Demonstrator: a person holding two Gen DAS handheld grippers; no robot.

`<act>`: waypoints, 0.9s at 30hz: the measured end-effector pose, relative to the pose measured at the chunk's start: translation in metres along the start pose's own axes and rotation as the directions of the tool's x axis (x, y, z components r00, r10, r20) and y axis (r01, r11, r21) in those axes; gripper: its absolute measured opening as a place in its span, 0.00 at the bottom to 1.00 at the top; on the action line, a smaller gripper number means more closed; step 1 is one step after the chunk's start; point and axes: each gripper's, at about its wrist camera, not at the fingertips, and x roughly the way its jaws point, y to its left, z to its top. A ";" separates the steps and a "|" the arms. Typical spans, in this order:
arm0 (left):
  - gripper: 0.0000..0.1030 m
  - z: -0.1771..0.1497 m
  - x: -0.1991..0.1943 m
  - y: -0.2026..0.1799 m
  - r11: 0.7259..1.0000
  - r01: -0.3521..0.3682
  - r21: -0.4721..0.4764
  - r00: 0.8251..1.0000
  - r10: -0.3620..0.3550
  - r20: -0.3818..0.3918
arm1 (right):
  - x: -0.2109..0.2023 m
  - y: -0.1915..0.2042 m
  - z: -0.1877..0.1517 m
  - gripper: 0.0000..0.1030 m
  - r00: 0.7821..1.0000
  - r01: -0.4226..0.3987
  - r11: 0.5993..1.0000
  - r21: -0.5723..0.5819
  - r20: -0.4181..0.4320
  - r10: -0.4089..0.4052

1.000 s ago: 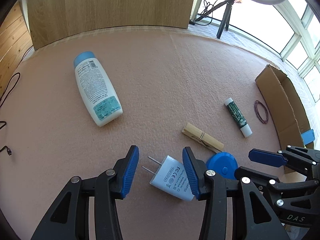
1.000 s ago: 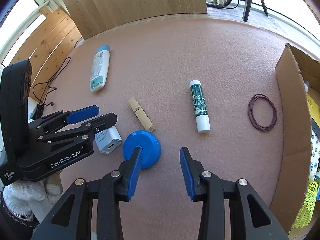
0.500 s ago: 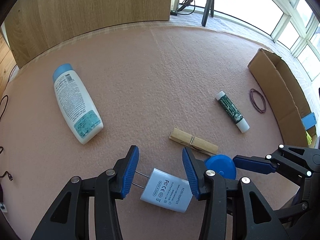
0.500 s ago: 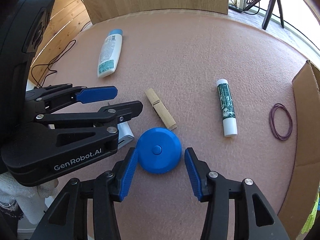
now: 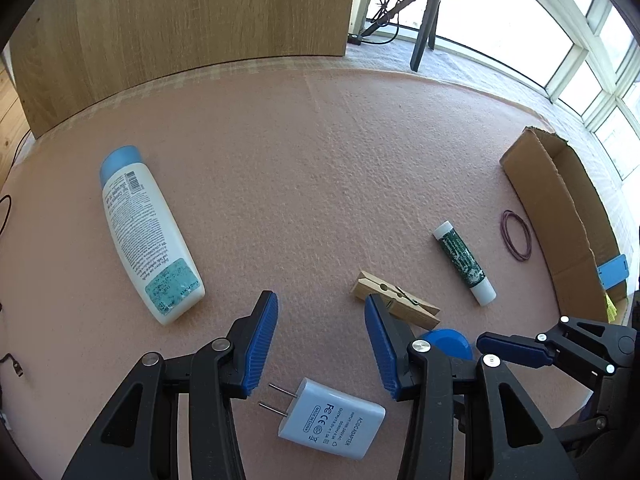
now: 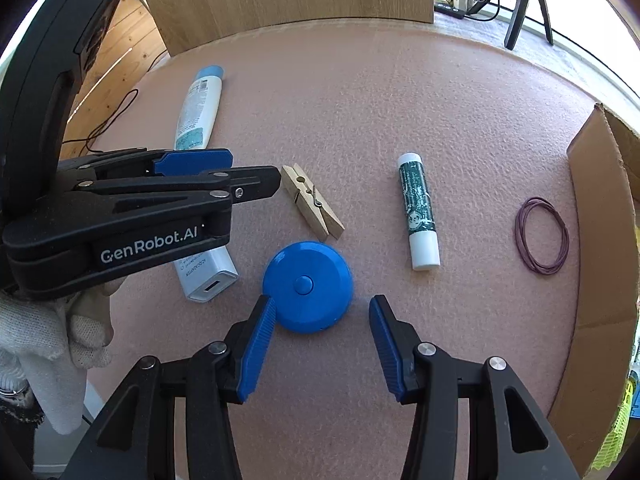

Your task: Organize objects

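From the left wrist, a smooth white charger [image 5: 332, 420] with two metal prongs lay on pink felt below the left gripper [image 5: 320, 340], released and empty. From the right wrist, the round glossy blue disc [image 6: 308, 286] sat between the tips of the right gripper [image 6: 322, 344], parted, touching nothing.

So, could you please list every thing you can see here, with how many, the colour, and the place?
bottle: 1, white with blue cap, lying far left on the mat
charger: 1, white, under the left tool
clothespin: 1, wooden, mat centre
round case: 1, blue, before the right tool
stick tube: 1, green and white, right of the clothespin
rubber bands: a few, purple, beside the box
box: 1, brown cardboard, right edge
mat: 1, pink
tripod: 1, black, by the window
left tool: open, empty
right tool: open, empty
glove: white, on the left hand
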 end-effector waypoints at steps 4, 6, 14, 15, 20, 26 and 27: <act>0.47 -0.010 -0.016 0.014 0.999 0.012 -0.040 1.000 -0.011 0.013 | 0.001 0.002 0.003 0.44 0.999 -0.034 0.999 -0.007 0.000 0.034; 0.47 -0.017 -0.023 0.021 0.998 0.020 -0.067 1.000 -0.019 0.019 | 0.005 0.006 0.005 0.44 1.000 -0.027 0.999 -0.020 -0.009 0.026; 0.48 -0.040 -0.036 0.032 0.994 0.023 -0.111 1.000 -0.021 0.017 | 0.013 0.017 0.013 0.46 1.000 0.019 0.998 -0.063 -0.007 -0.019; 0.48 -0.040 -0.035 0.033 0.993 0.022 -0.115 1.000 -0.021 0.014 | 0.014 0.018 0.013 0.46 1.000 0.025 0.997 -0.069 -0.008 -0.025; 0.48 -0.030 -0.029 0.024 0.997 0.016 -0.077 1.000 -0.015 0.012 | 0.014 0.015 0.012 0.46 1.000 0.019 0.998 -0.061 -0.010 -0.019; 0.51 -0.009 -0.014 0.005 1.000 0.018 -0.007 1.000 -0.018 -0.006 | 0.011 0.008 0.007 0.46 1.000 0.016 0.999 -0.040 -0.008 -0.017; 0.51 -0.005 -0.011 0.002 1.000 0.021 0.007 1.000 -0.021 -0.013 | 0.010 0.006 0.006 0.46 1.000 0.019 0.999 -0.031 -0.008 -0.019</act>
